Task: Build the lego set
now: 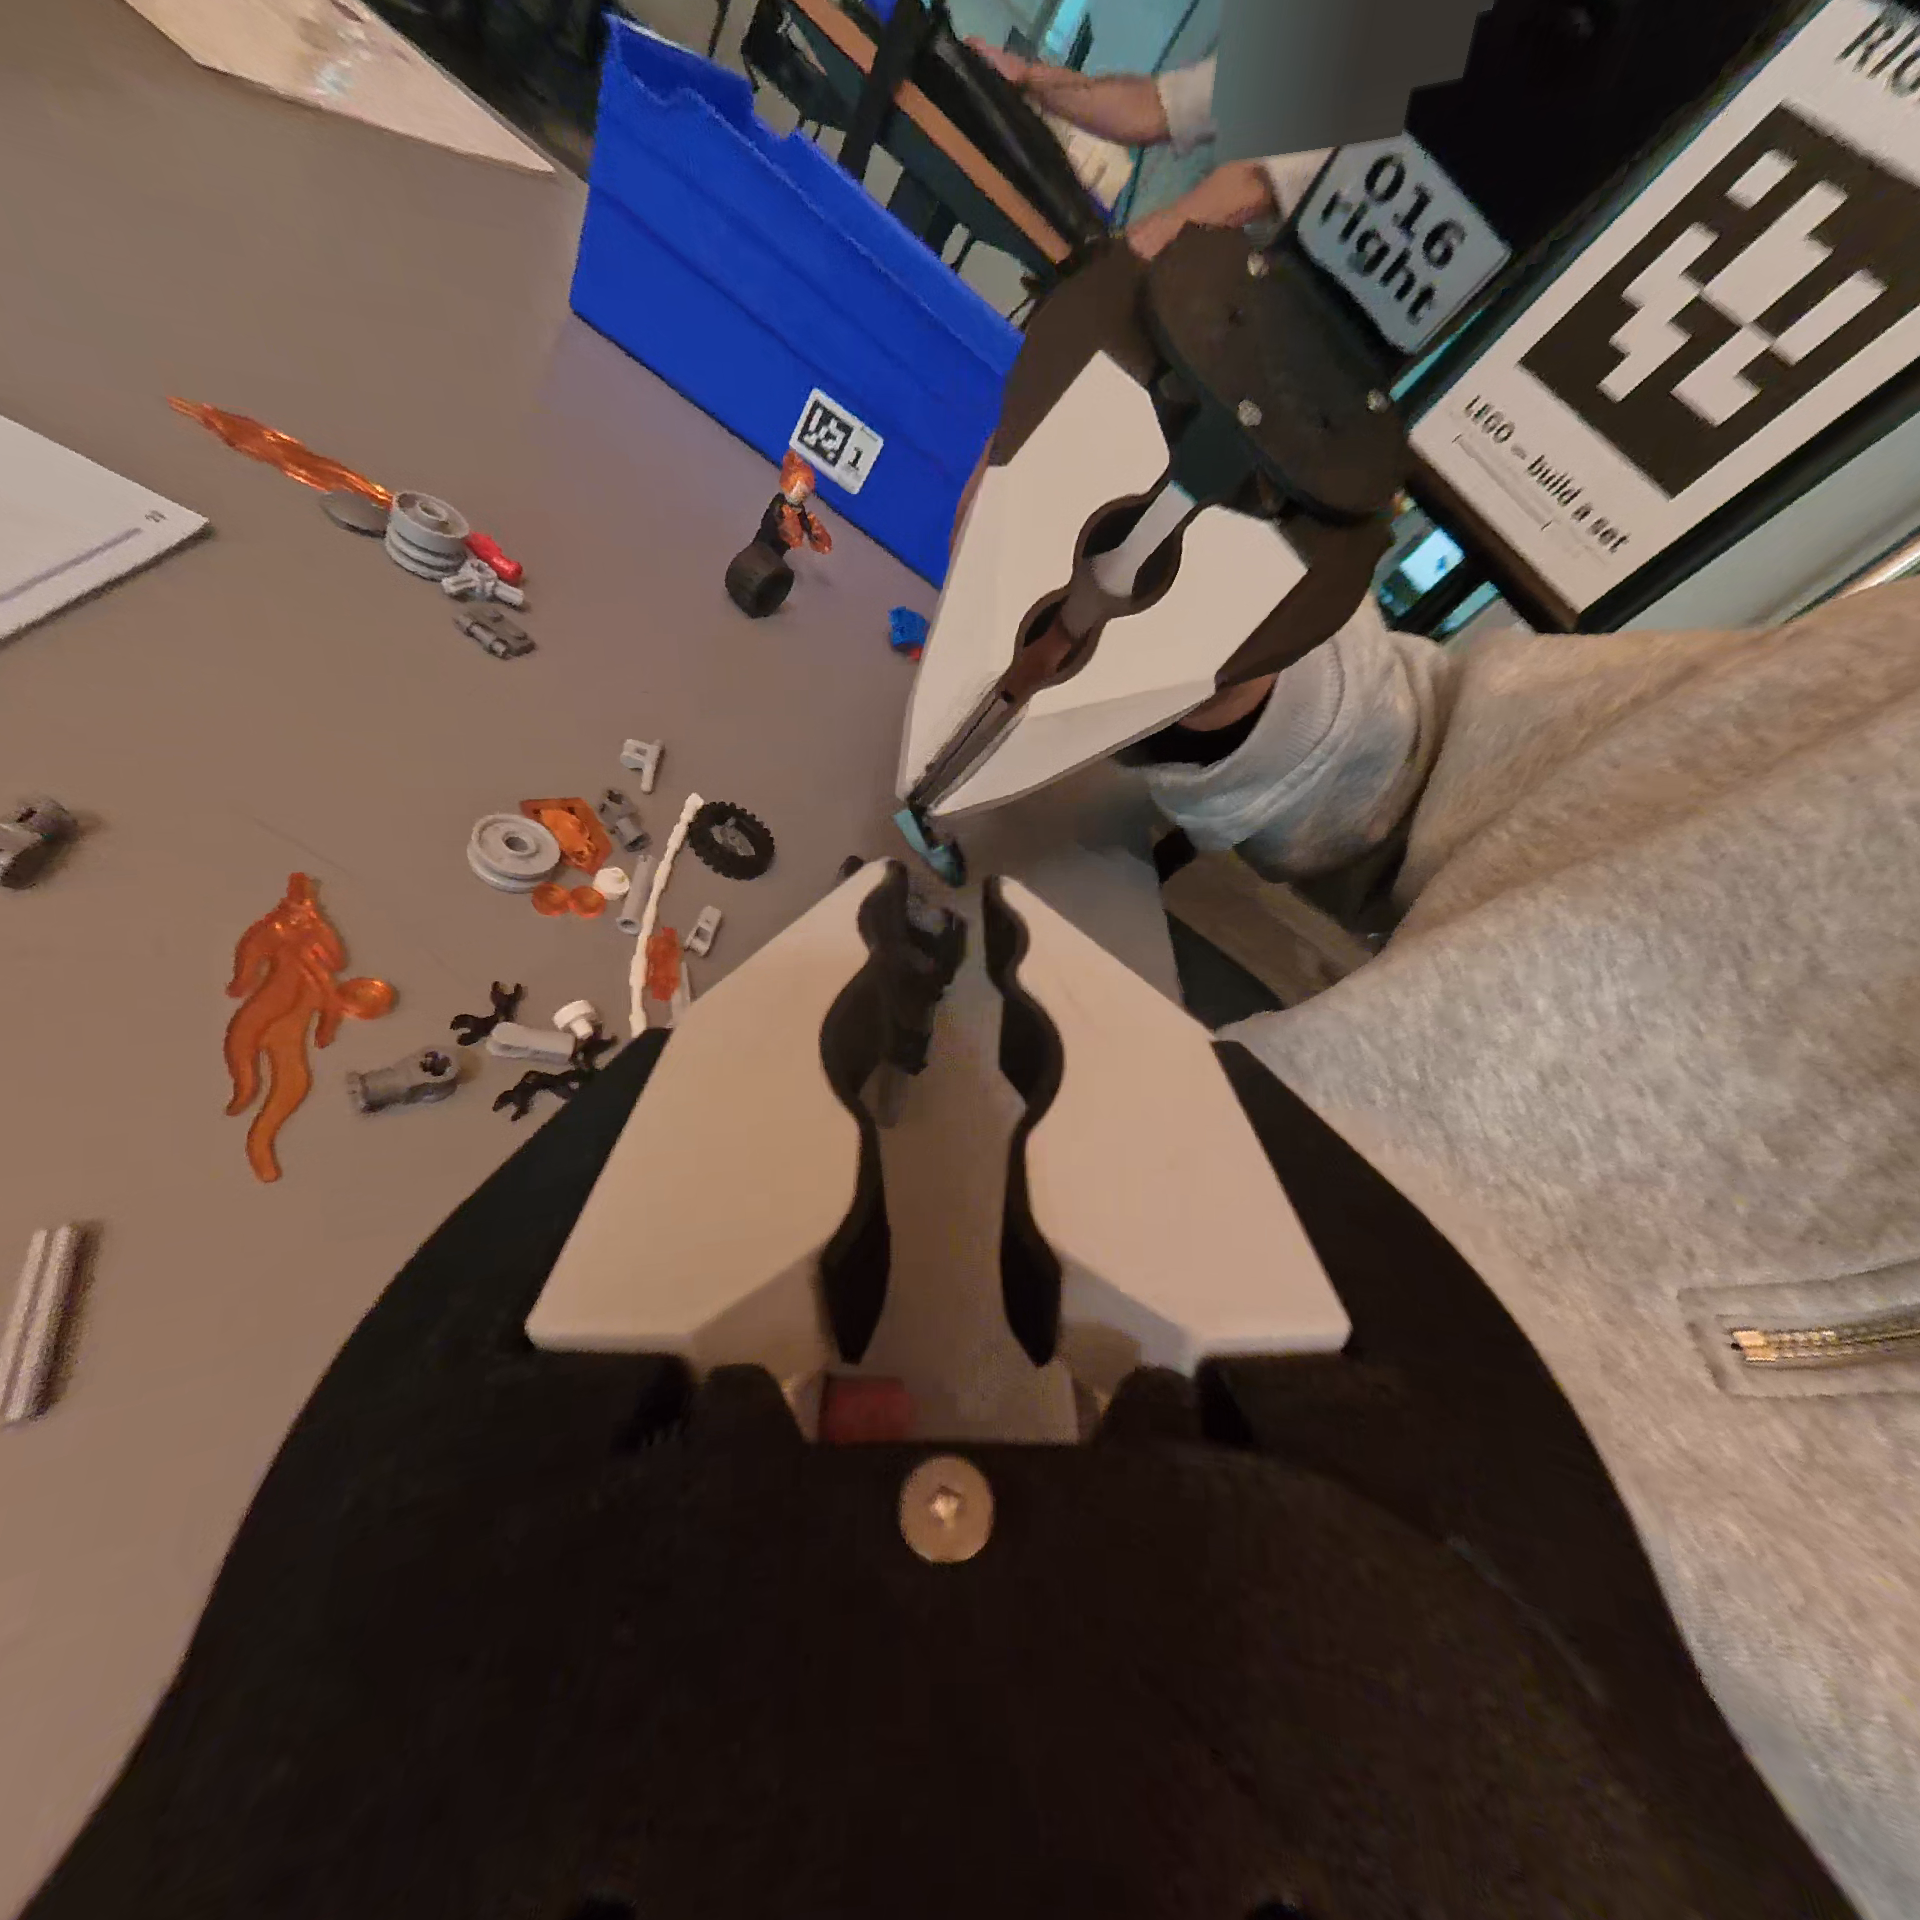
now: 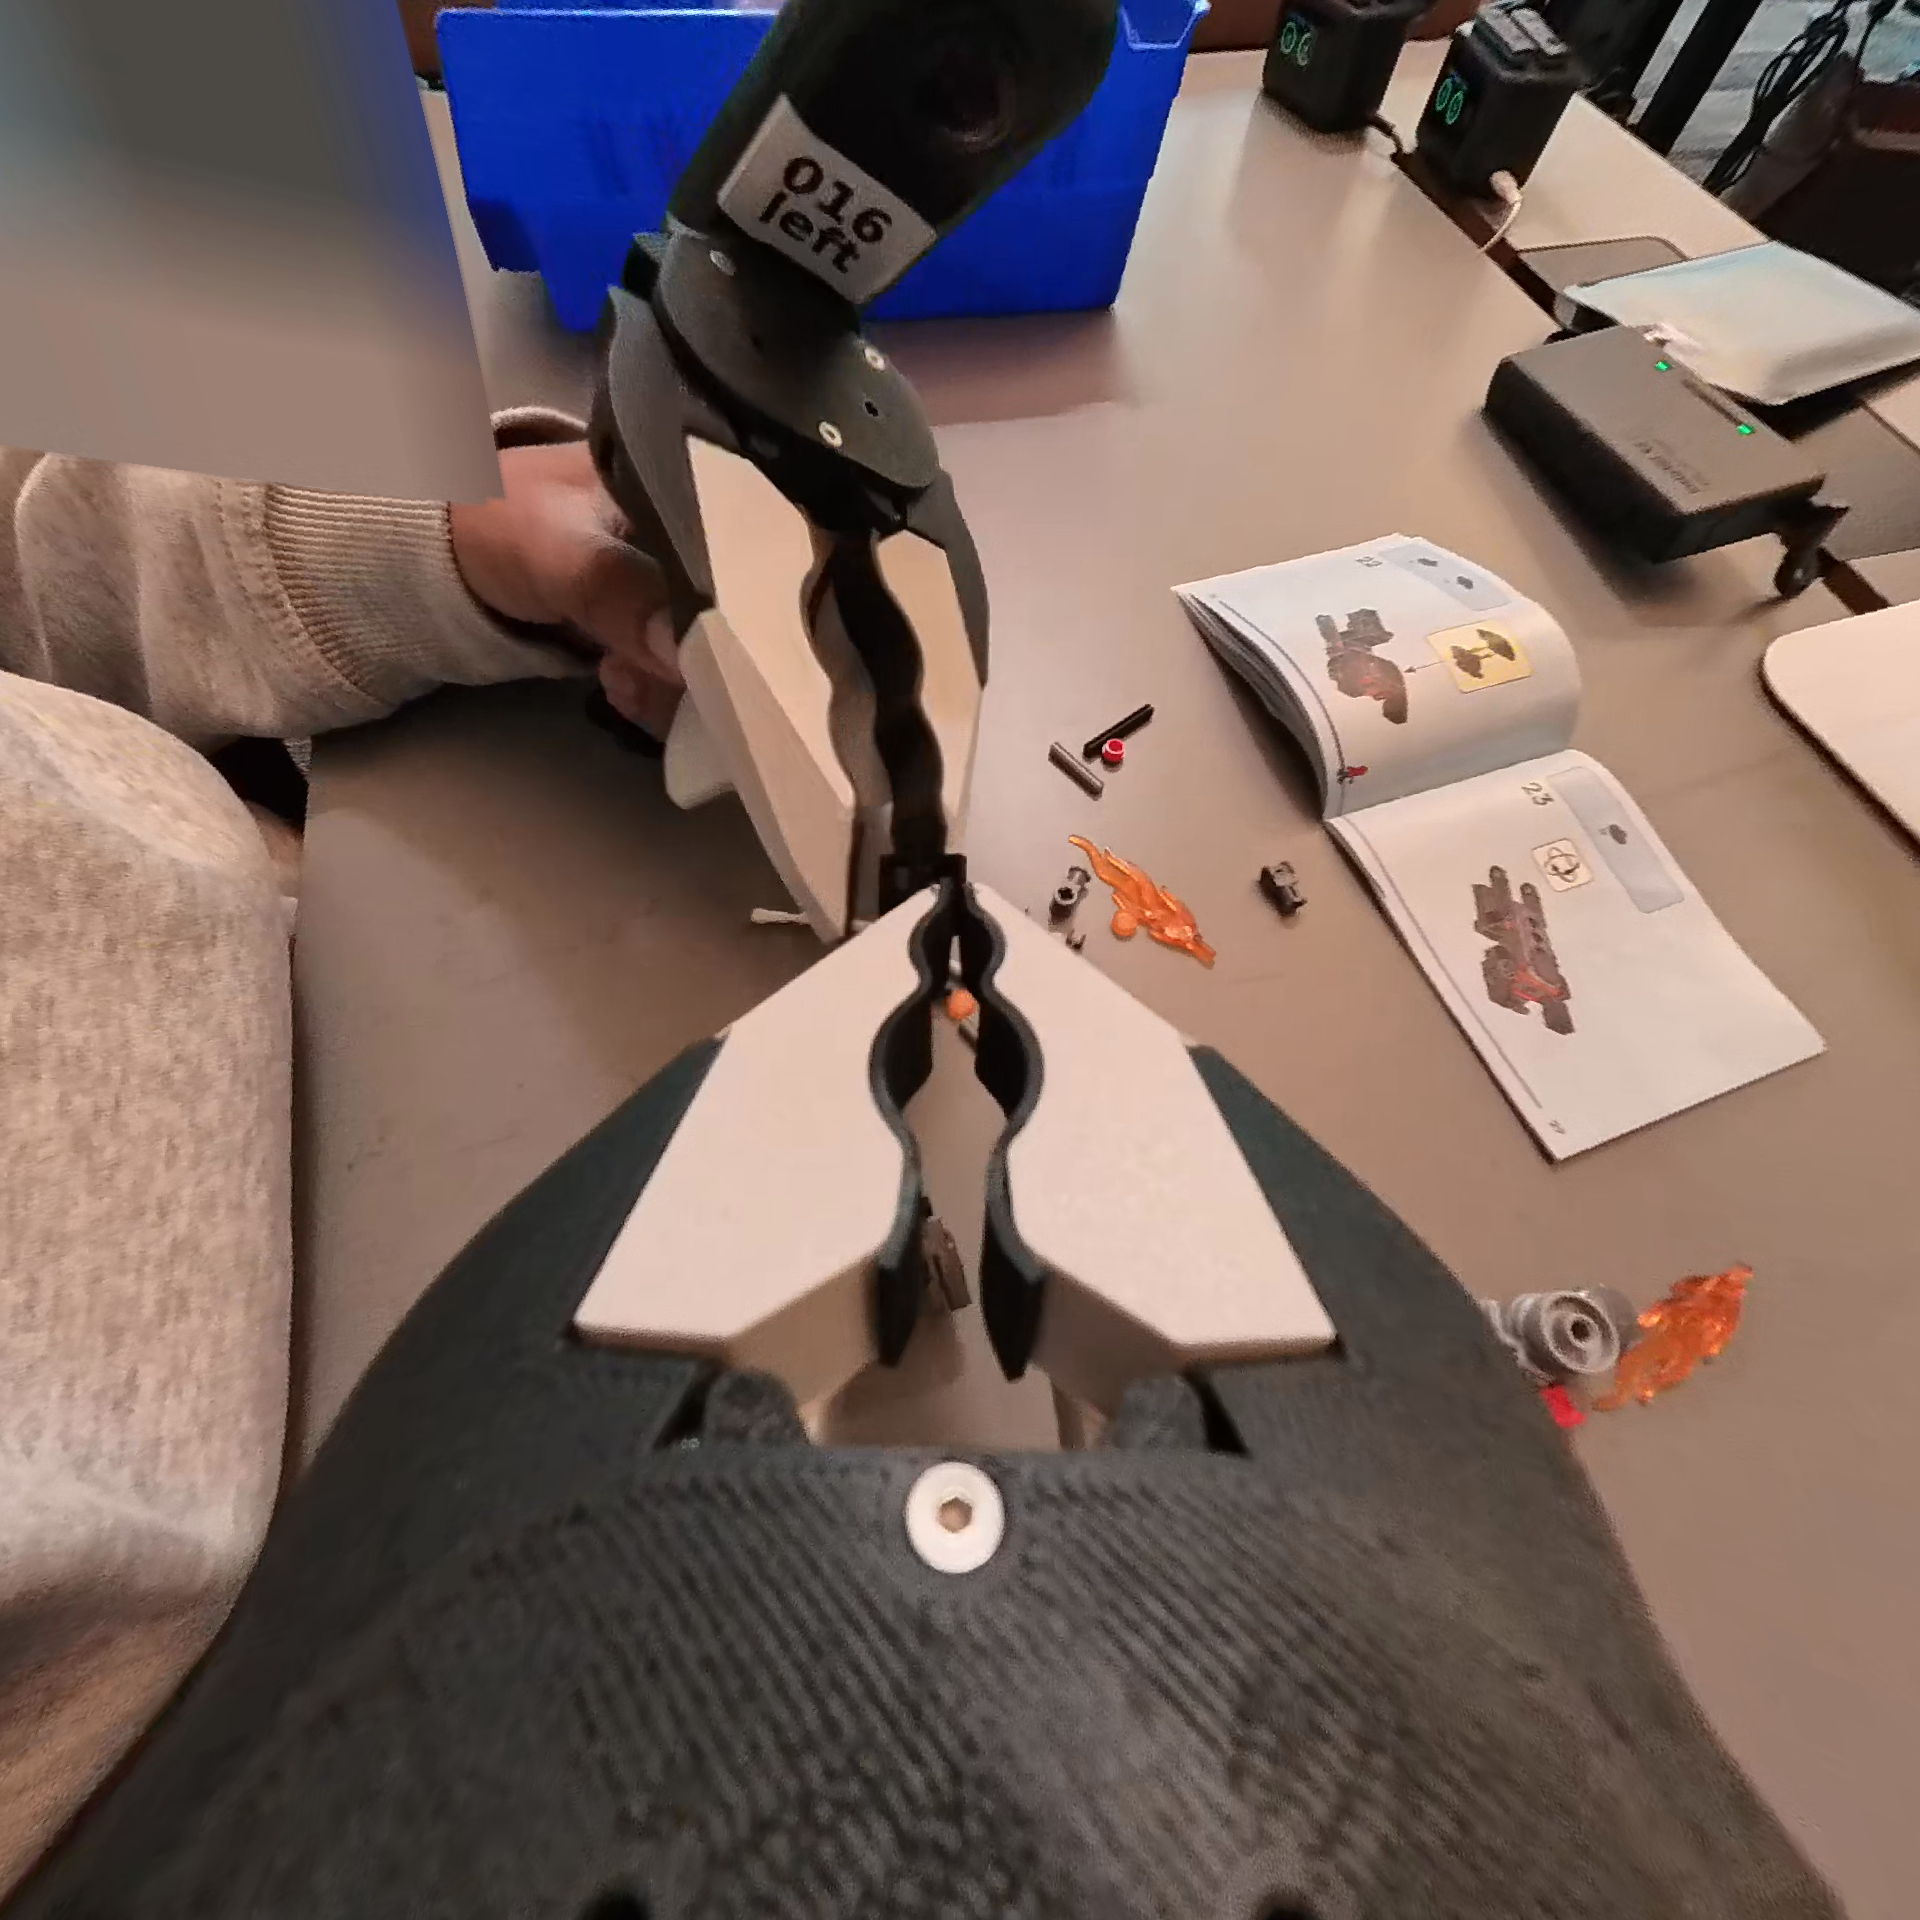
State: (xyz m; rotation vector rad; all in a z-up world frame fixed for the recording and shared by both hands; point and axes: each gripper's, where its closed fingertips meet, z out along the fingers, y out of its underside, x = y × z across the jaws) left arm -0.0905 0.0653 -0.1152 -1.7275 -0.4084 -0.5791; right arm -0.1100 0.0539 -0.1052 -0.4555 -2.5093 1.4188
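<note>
My left gripper [image 1: 938,881] is shut on a small dark Lego assembly [image 1: 914,961], held a little above the grey-brown table [image 1: 312,312]. My right gripper [image 1: 923,816] comes in from the upper right, its tips almost touching the left gripper's tips. It is shut on a small dark piece [image 1: 937,850]. In the right wrist view my right gripper [image 2: 951,896] meets the left gripper [image 2: 896,883] tip to tip, with the dark parts [image 2: 914,871] between them. How the two parts join is hidden by the fingers.
Loose parts lie to the left: orange flame [image 1: 296,997], grey wheel [image 1: 509,852], black tyre [image 1: 732,842], minifigure [image 1: 795,514]. A blue bin [image 1: 748,281] stands behind. An open instruction booklet [image 2: 1455,810], another flame [image 2: 1143,899] and a black box [image 2: 1642,457] lie to the right. My left and right fingertips are right by each other. From either gripper's tips it is about 10 cm to the flame [image 2: 1143,899]. My left wrist view [image 1: 324,982] looks at it from another angle.
</note>
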